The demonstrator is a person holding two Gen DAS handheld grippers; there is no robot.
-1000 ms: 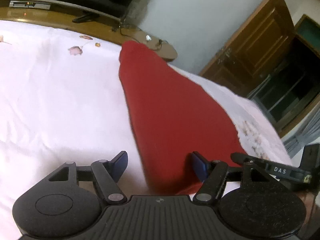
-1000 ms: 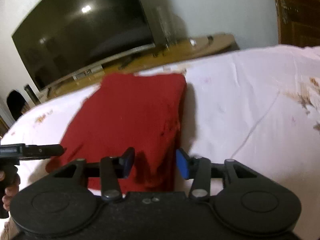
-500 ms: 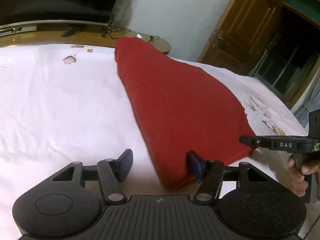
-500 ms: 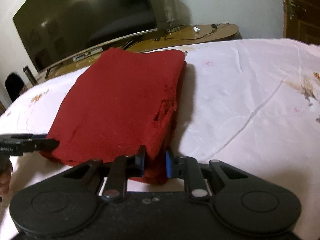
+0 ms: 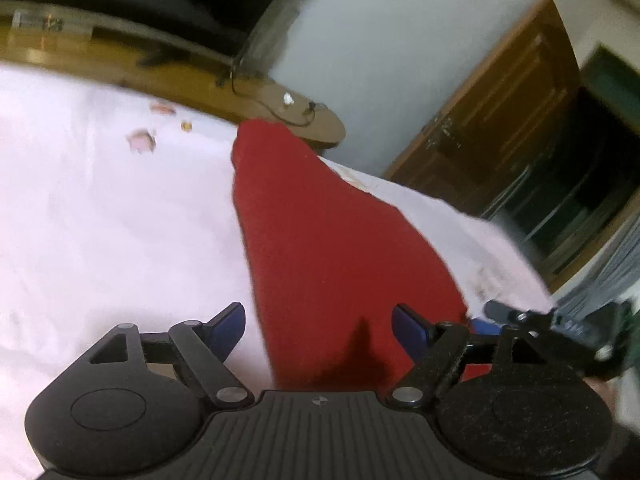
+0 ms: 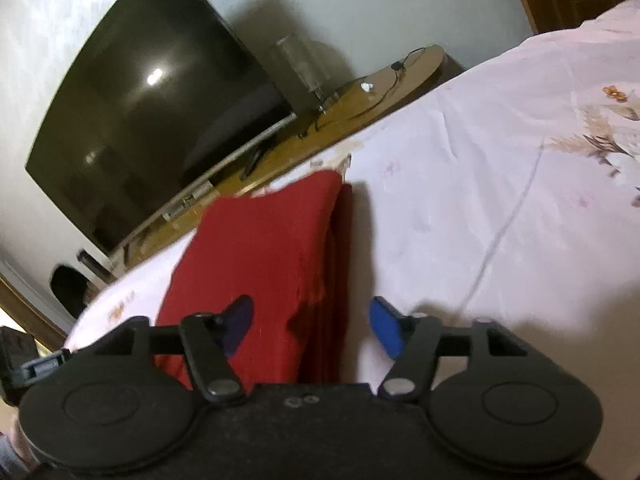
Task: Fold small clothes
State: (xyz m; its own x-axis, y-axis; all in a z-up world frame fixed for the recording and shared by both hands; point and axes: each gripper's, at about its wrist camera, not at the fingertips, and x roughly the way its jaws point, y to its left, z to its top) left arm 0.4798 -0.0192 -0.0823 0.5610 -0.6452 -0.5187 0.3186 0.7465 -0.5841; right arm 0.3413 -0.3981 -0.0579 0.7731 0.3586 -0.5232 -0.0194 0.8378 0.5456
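- red garment [image 5: 336,248]: matt cloth, slightly fuzzy
- bedsheet [image 6: 500,184]: smooth pale cloth, flower print
- television [image 6: 152,120]: glossy dark screen
- cabinet top [image 6: 360,100]: polished wood

Folded garment [image 5: 340,256]: solid red, no pattern, darker red along stacked edges in the right wrist view. Bedsheet [image 5: 100,220]: pale pink-white, scattered floral print in pink, orange and brown. Left gripper [image 5: 318,326]: black body, blue pads [image 5: 230,322]. Right gripper [image 6: 314,320]: black body, blue pads [image 6: 386,330]. Television [image 6: 152,120]: black screen with white light reflections. Cabinet top [image 6: 360,100]: yellow-brown wood. Door [image 5: 500,120]: dark brown wood. Wall [image 5: 400,40]: pale grey-white.
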